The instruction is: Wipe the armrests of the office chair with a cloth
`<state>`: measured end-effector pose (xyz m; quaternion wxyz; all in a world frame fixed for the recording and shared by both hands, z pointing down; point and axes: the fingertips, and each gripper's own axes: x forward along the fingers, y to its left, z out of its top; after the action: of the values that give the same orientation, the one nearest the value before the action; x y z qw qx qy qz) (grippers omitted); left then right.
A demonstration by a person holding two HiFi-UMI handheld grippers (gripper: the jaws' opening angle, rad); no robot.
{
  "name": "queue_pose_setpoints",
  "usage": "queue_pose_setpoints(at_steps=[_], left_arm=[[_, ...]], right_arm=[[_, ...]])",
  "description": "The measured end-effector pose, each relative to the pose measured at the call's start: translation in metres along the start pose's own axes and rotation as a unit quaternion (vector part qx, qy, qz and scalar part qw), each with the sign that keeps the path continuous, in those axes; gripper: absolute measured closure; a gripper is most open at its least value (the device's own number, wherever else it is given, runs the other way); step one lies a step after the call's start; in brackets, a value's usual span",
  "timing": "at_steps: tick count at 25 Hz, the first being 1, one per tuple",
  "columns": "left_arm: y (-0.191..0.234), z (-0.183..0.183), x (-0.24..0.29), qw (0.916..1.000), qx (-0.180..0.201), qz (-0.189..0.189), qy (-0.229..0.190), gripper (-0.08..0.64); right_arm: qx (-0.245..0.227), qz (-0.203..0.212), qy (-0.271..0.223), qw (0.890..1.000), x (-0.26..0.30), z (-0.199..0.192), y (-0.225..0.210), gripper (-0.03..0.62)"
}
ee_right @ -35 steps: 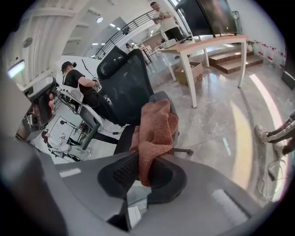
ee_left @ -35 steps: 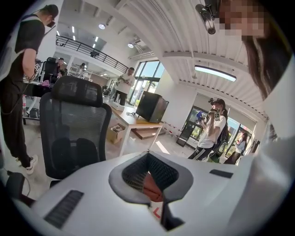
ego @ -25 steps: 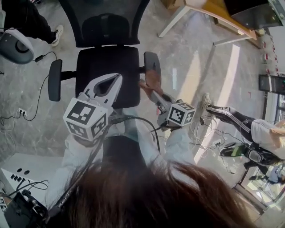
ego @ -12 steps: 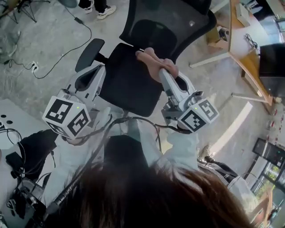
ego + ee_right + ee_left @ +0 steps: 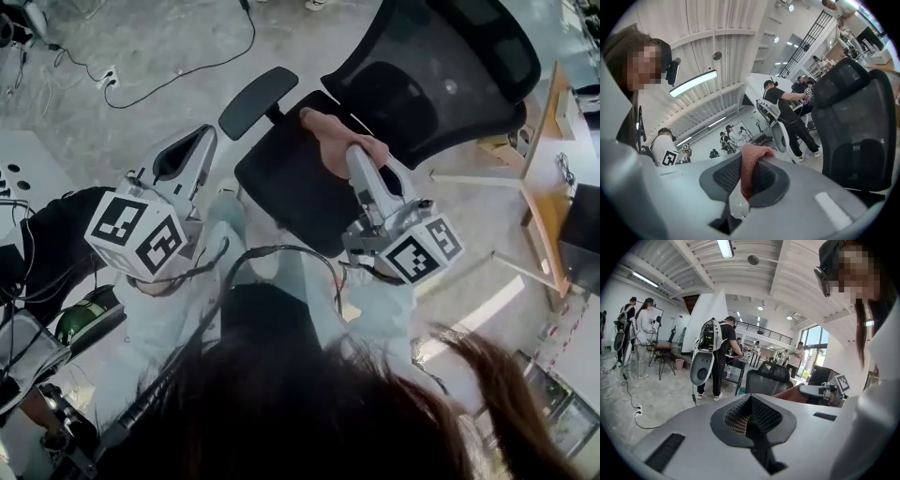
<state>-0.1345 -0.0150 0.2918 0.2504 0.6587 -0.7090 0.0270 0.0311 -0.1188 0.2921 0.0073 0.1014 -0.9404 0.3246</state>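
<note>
Gripping pink cloth (image 5: 330, 134) tight in right tongs (image 5: 352, 157) above chair seat (image 5: 281, 180), approach step; holding left tongs (image 5: 194, 143) closed, empty. Next, probably: press cloth onto armrest (image 5: 258, 101), rub lengthwise.

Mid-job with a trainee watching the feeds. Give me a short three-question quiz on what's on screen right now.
1. True or false: the left gripper holds the cloth.
2. What colour is the cloth? A pink, B blue, C green.
3. Fill in: in the head view, the uncovered armrest of the office chair lies nearer the ___ gripper.
Key: 1 false, the right gripper is shut on it; 2 A; 3 left.
</note>
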Motion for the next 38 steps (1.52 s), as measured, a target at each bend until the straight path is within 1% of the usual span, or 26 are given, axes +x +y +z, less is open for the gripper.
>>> queue_pose_setpoints(at_steps=[2,5,9,12,16,21,25,29,32,33,34,35,36,38], left_arm=[[0.039,0.0,-0.001,0.9999,0.004,-0.015,0.0,0.558],[0.089,0.002,0.006,0.9986,0.015,-0.048,0.012,0.558],[0.126,0.014,0.041,0.9933,0.021,-0.107,0.037,0.558],[0.142,0.021,0.068,0.9875,0.029,-0.146,0.053,0.558],[0.152,0.022,0.082,0.9815,0.036,-0.177,0.063,0.558],[0.156,0.017,0.085,0.9784,0.029,-0.192,0.072,0.558],[0.159,0.007,0.084,0.9768,0.024,-0.196,0.083,0.558],[0.161,-0.007,0.085,0.9767,0.014,-0.191,0.097,0.558],[0.164,-0.012,0.083,0.9786,0.008,-0.178,0.103,0.558],[0.163,-0.013,0.082,0.9789,0.007,-0.175,0.105,0.558],[0.162,-0.016,0.081,0.979,0.007,-0.174,0.107,0.558],[0.163,-0.019,0.079,0.9791,0.008,-0.172,0.108,0.558],[0.165,-0.022,0.077,0.9794,0.009,-0.169,0.11,0.558],[0.171,-0.028,0.071,0.9804,0.007,-0.161,0.113,0.558]], right_arm=[[-0.003,-0.013,-0.003,1.0,0.032,-0.015,0.011,0.559],[-0.005,-0.046,-0.018,0.999,0.077,-0.028,0.02,0.56],[-0.007,-0.105,-0.043,0.993,0.121,-0.025,0.011,0.558],[-0.005,-0.141,-0.058,0.988,0.149,-0.02,0.001,0.558],[-0.006,-0.172,-0.072,0.982,0.177,-0.019,-0.011,0.558],[-0.003,-0.2,-0.065,0.978,0.2,-0.032,-0.039,0.558],[0.005,-0.213,-0.05,0.976,0.219,-0.05,-0.075,0.559],[0.007,-0.235,-0.028,0.972,0.237,-0.066,-0.119,0.559],[-0.007,-0.229,-0.009,0.973,0.259,-0.08,-0.146,0.559],[-0.014,-0.229,0.007,0.973,0.265,-0.089,-0.156,0.559],[-0.019,-0.234,0.032,0.972,0.269,-0.103,-0.168,0.56],[-0.02,-0.243,0.068,0.967,0.273,-0.122,-0.179,0.558],[-0.014,-0.254,0.109,0.961,0.276,-0.146,-0.188,0.559],[0.012,-0.273,0.184,0.944,0.278,-0.196,-0.198,0.56]])
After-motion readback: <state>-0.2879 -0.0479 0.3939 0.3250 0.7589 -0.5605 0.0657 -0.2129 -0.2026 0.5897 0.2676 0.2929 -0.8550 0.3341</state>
